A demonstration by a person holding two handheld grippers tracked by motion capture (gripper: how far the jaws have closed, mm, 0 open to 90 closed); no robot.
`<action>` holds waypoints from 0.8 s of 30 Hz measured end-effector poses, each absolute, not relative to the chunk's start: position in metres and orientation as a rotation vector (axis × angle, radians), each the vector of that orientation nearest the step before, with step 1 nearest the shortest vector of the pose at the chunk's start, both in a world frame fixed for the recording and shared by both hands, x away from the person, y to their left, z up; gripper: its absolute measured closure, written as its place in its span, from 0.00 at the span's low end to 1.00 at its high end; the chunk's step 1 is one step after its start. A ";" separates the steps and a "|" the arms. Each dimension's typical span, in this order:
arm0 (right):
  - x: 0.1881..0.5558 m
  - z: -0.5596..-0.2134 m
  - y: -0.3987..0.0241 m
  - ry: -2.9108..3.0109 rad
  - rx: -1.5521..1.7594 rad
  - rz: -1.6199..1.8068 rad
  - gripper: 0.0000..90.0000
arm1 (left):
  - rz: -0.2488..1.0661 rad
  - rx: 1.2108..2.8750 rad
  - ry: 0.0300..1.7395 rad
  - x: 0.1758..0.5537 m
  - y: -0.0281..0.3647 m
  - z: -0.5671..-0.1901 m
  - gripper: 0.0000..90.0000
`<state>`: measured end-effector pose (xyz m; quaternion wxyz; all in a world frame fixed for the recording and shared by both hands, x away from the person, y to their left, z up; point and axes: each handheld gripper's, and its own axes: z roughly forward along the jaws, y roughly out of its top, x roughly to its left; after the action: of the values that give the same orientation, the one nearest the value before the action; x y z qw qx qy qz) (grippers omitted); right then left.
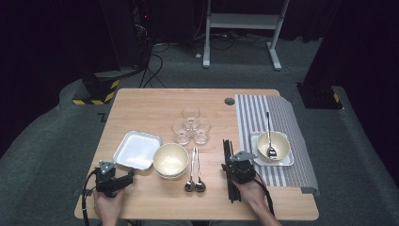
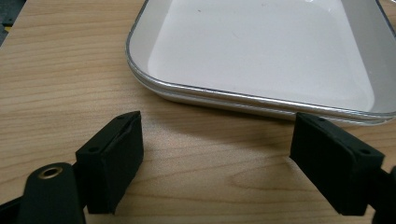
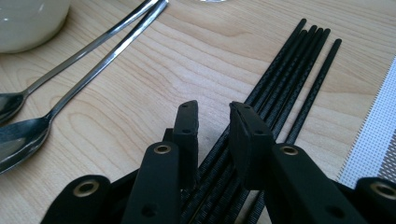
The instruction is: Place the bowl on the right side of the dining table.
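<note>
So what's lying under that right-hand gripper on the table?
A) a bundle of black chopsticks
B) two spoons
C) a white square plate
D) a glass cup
A: in the right gripper view the right gripper sits over a bundle of black chopsticks, jaws a little apart, while the spoons lie off to one side.

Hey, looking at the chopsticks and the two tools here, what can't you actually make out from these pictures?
- Chopsticks: exact count unclear; the right tool covers the bundle in the right gripper view, and it is too small in the high view.
- Whether its pads press them: unclear.
- White tray: far corners cut off, left gripper view, beyond the left tool.
</note>
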<state>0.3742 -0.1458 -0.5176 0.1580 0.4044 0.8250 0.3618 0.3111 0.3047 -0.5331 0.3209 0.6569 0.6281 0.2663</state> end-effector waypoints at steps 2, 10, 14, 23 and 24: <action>0.375 -0.518 -0.146 2.360 1.164 1.037 0.81 | 0.700 1.725 1.650 0.311 0.305 -0.533 0.19; 0.374 -0.517 -0.144 2.367 1.161 1.020 0.79 | 0.698 1.726 1.649 0.311 0.305 -0.533 0.19; 0.374 -0.517 -0.142 2.379 1.148 1.011 0.79 | 0.698 1.726 1.649 0.311 0.305 -0.533 0.19; 0.373 -0.517 -0.137 2.400 1.146 0.991 0.80 | 0.696 1.729 1.647 0.311 0.305 -0.533 0.19; 0.373 -0.517 -0.137 2.403 1.139 0.986 0.80 | 0.696 1.729 1.647 0.311 0.305 -0.533 0.19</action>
<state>0.3725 -0.1366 -0.5174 0.1522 0.3969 0.8374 0.3435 0.3110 0.3053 -0.5330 0.3213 0.6582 0.6271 0.2651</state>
